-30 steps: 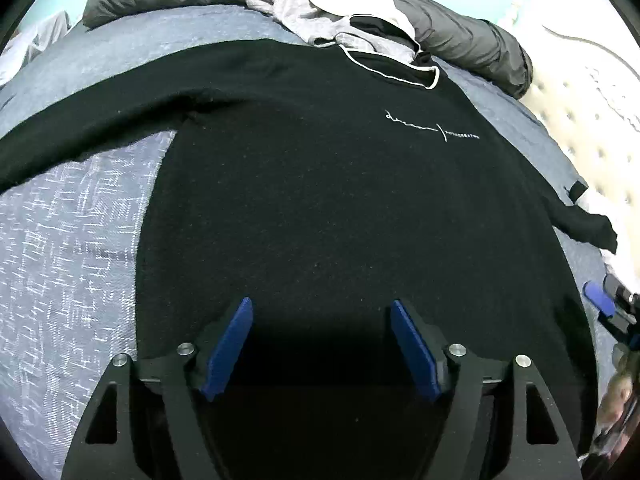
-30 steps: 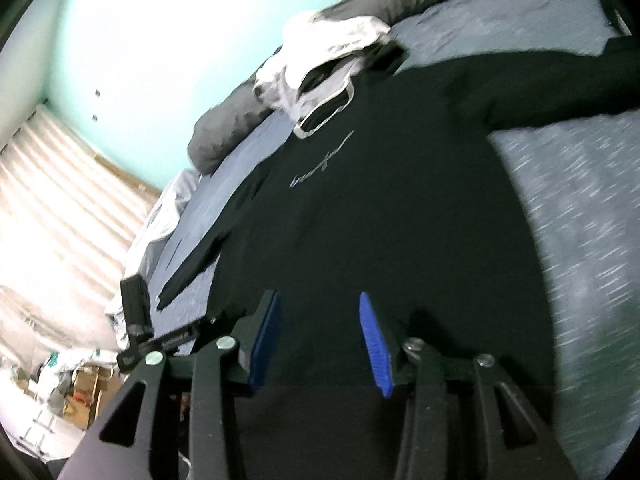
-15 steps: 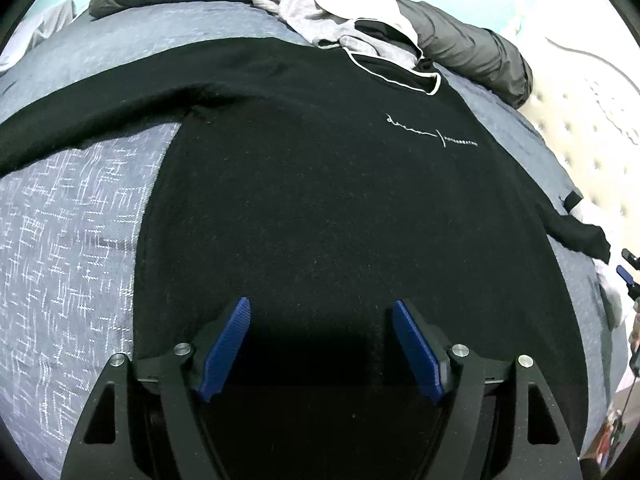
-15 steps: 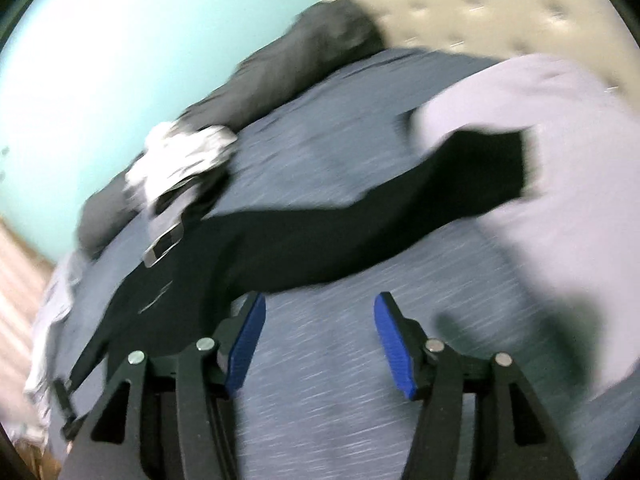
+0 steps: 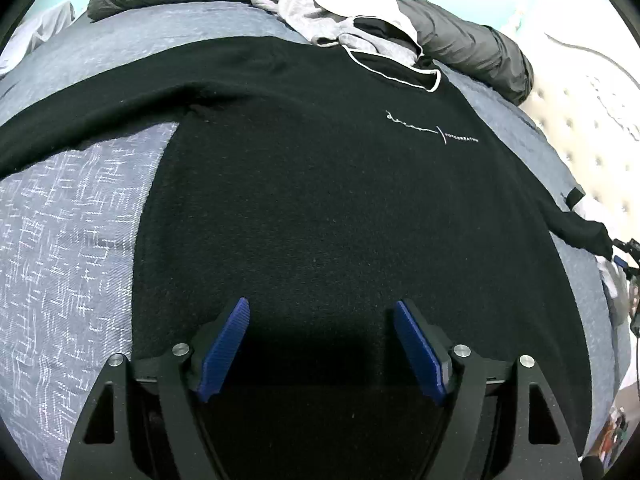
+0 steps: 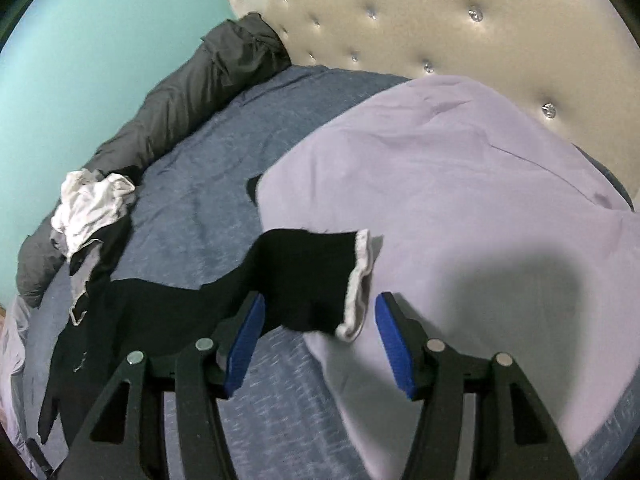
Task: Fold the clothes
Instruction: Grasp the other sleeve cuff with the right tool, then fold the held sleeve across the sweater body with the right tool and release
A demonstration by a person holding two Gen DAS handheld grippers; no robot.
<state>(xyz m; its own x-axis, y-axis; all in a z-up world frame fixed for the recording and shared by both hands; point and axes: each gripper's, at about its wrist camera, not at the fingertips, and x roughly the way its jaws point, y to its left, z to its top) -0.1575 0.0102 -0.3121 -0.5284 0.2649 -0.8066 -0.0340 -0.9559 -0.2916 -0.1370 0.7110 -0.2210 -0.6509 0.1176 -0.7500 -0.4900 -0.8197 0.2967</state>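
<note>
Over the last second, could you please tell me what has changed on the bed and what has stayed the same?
The right gripper swung from over the body of the black sweater out to its sleeve cuff, which lies on the lilac pillow, and its jaws opened wider; they stand around the cuff without gripping it. The left gripper stayed open over the hem, and the sweater lies flat as before.

My bed [image 5: 80,240] wears a blue-grey cover. On it lie the black sweater [image 5: 340,220] spread flat, a lilac pillow [image 6: 460,180], a grey quilt [image 6: 192,92] and crumpled clothes [image 6: 92,204].
</note>
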